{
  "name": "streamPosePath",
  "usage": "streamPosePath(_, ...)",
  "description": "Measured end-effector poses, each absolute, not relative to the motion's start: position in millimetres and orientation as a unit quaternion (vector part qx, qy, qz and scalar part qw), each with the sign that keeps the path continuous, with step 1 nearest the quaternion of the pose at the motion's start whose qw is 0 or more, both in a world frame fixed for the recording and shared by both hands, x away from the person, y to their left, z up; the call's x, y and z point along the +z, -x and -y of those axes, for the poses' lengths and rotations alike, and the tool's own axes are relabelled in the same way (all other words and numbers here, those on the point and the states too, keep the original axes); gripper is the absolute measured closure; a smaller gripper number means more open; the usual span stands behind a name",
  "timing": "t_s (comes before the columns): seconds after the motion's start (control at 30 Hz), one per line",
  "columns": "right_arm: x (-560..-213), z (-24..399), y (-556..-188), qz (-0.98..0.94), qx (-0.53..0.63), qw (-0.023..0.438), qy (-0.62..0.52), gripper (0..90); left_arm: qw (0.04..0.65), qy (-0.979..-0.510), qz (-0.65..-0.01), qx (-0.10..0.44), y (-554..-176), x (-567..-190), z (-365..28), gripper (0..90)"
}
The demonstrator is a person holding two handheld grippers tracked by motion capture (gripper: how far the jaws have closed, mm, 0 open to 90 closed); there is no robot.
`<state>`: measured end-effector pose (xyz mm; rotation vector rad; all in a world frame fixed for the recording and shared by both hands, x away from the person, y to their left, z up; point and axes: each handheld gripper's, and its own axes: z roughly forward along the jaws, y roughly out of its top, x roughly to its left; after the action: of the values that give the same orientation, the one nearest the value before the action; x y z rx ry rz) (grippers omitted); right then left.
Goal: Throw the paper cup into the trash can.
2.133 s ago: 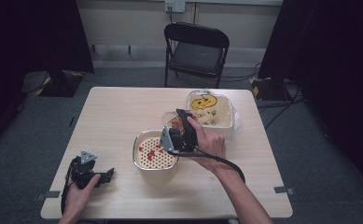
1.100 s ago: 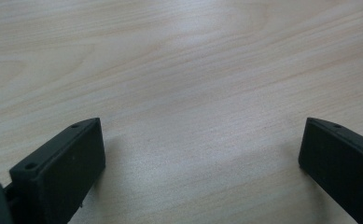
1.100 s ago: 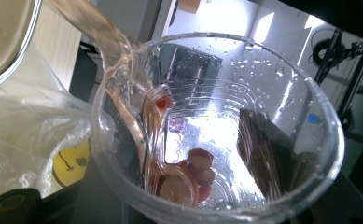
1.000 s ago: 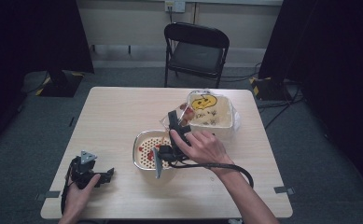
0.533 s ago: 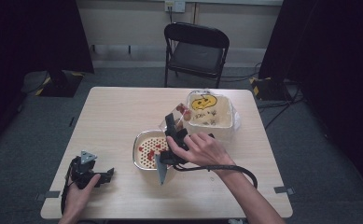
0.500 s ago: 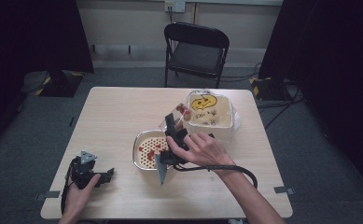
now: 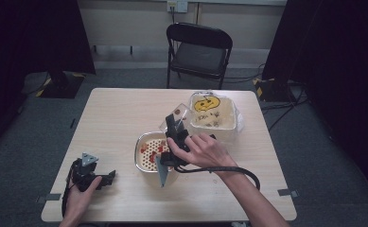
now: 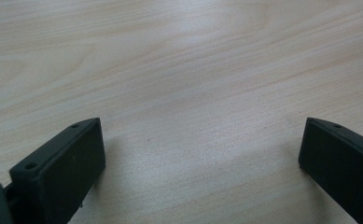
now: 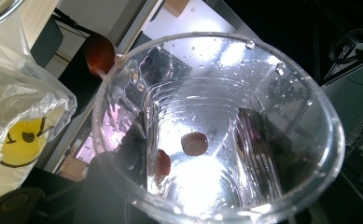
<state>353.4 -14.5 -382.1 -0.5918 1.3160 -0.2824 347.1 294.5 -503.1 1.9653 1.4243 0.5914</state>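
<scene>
Clear plastic cup (image 9: 216, 126) clamped in right gripper (image 7: 174, 142) fingers now tipped over strainer bowl (image 7: 149, 152), frame centre; few berries left. Left gripper (image 7: 92, 176) fingers wide, idle on bench (image 7: 125, 109).

My cup (image 9: 216, 126) hides my right jaws; its near rim is cut off at the bottom edge.

Both grippers are black; the left gripper (image 7: 94, 177) carries a grey three-cornered plate, the right gripper (image 7: 172, 142) trails a black cable.
</scene>
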Motion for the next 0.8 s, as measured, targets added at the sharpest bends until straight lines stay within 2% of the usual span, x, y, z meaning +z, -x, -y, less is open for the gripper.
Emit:
streamPosePath(0.23,-370.8,16.5,-352.7,-0.641,-0.076,0.731,0.219,50.0,0.317,-0.746,-0.541,0.225,-347.1,-503.1,-294.4,0.0)
streamPosePath(0.37,-355.9,22.3,-355.2,-0.702,0.014,0.7,0.133,49.9,0.317,-0.746,-0.541,0.225,-347.1,-503.2,-294.3,0.0)
streamPosePath(0.4,-346.7,27.1,-357.1,-0.731,0.067,0.674,0.081,49.9,0.317,-0.746,-0.541,0.225,-347.1,-503.2,-294.3,0.0)
streamPosePath(0.6,-331.3,38.5,-361.9,-0.776,0.186,0.603,-0.019,49.8,0.316,-0.746,-0.541,0.224,-347.1,-503.1,-294.4,0.0)
streamPosePath(0.67,-325.4,45.3,-366.2,-0.791,0.257,0.549,-0.079,49.8,0.317,-0.746,-0.541,0.225,-347.1,-503.2,-294.3,0.0)
streamPosePath(0.7,-320.7,53.4,-372.8,-0.799,0.316,0.494,-0.129,49.6,0.317,-0.746,-0.541,0.224,-347.1,-503.1,-294.4,0.0)
streamPosePath(0.73,-319.0,57.0,-375.3,-0.8,0.339,0.471,-0.149,49.7,0.317,-0.746,-0.541,0.224,-347.1,-503.1,-294.4,0.0)
streamPosePath(0.77,-319.0,57.0,-375.3,-0.8,0.339,0.471,-0.149,49.7,0.317,-0.746,-0.541,0.224,-347.1,-503.1,-294.4,0.0)
streamPosePath(0.8,-316.6,63.6,-379.2,-0.799,0.377,0.432,-0.181,49.6,0.317,-0.746,-0.541,0.224,-347.1,-503.1,-294.4,0.0)
